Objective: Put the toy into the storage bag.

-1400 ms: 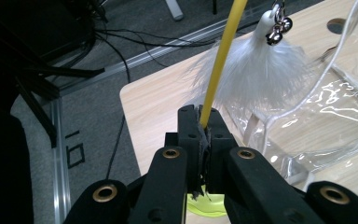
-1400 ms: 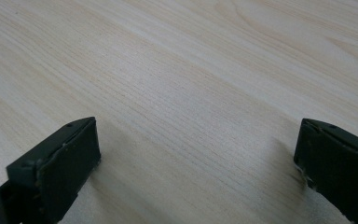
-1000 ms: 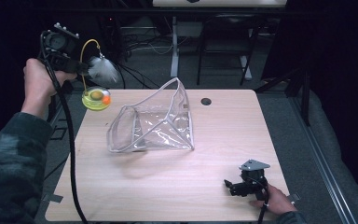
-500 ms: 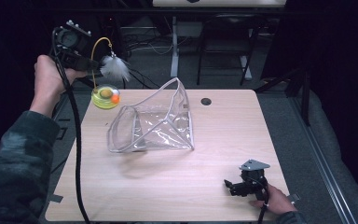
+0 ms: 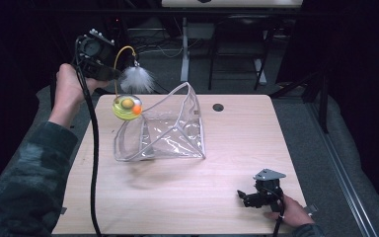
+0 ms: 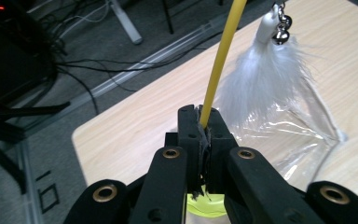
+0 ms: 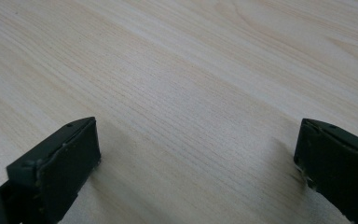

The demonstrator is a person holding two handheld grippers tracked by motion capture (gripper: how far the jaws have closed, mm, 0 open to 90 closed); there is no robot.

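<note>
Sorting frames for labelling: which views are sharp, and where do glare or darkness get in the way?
High view: table well lit, surroundings nearly black, glare streaks on the clear bag. Left gripper view: feather soft, yellow wire crisp. Right gripper view: wood grain sharp, near fingers slightly blurred.

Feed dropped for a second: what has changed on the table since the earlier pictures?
The left gripper, jaws shut on the cat toy's yellow wand, has carried the feather and yellow base rightward, to the clear bag's open mouth. The bag and the open right gripper stayed put.
</note>
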